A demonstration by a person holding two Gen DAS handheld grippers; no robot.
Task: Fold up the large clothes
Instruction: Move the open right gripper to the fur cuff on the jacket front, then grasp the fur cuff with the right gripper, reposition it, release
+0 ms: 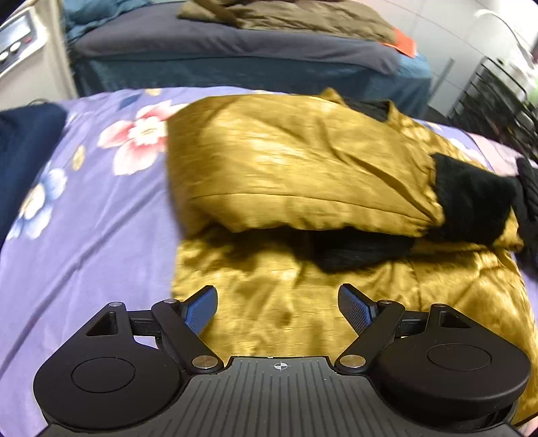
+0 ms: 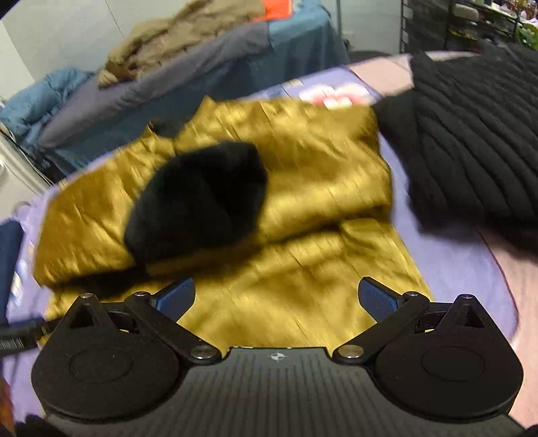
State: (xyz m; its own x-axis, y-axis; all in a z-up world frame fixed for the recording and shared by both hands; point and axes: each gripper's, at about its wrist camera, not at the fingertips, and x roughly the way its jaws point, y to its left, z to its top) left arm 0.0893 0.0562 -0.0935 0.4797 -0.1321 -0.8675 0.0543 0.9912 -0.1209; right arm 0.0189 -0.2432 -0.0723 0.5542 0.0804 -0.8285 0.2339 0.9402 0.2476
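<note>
A large mustard-yellow padded coat with black fur trim lies partly folded on a purple floral bedsheet. Its upper part is doubled over the lower part. My left gripper is open and empty, just above the coat's near edge. In the right wrist view the same coat shows with the black fur on top. My right gripper is open and empty over the coat's near part. Both views are motion-blurred.
A black ribbed garment lies on the bed right of the coat. A dark navy garment lies at the left. Behind stands another bed with an olive blanket. A dark wire rack stands at the far right.
</note>
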